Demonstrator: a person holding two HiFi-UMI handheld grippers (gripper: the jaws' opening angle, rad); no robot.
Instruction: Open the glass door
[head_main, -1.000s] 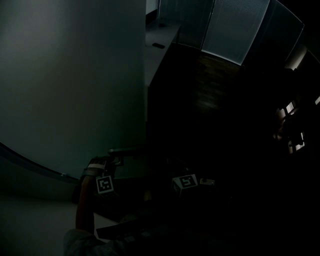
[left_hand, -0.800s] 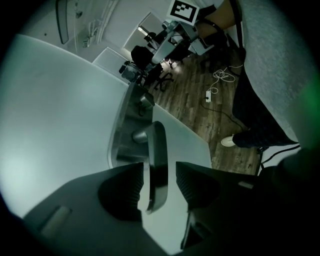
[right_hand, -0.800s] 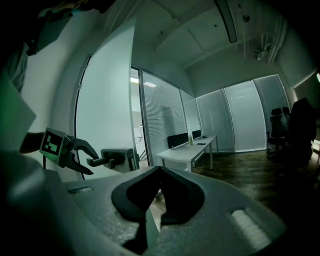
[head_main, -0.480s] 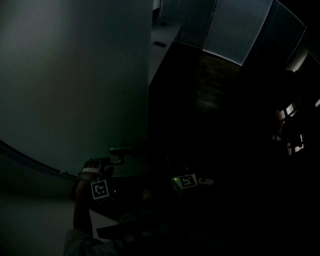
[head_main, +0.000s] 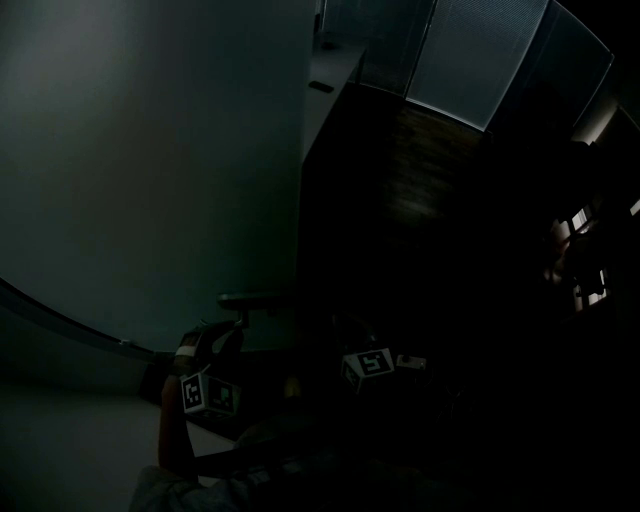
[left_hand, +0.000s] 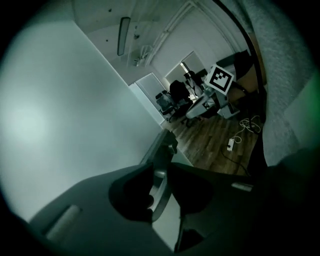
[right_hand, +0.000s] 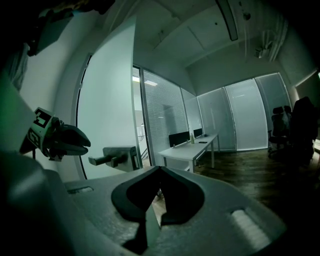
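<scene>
We hold the left gripper (left_hand: 160, 174) just beside the handle (head_main: 248, 298). The handle sits low on the free edge of the door (head_main: 150, 150), the pale frosted pane that fills the left of the head view. The jaws have just been closing and now stand narrow, with a slim gap between them. The handle lines up with that gap a little past the tips, but the pads press on nothing. In the right gripper view the tips sit close above the handle's bar, apart from it. We judge the gripper is placed there because the handle is the one part that gives purchase for swinging the pane.

The right gripper (right_hand: 158, 171) hangs further right, well clear of the door, with its jaws together and empty. We take it as parked there so it does not block the swing.

Dark space shows past the door's edge, so it may already be ajar; we cannot tell how far. A firm hold on the handle comes before any pull.
</scene>
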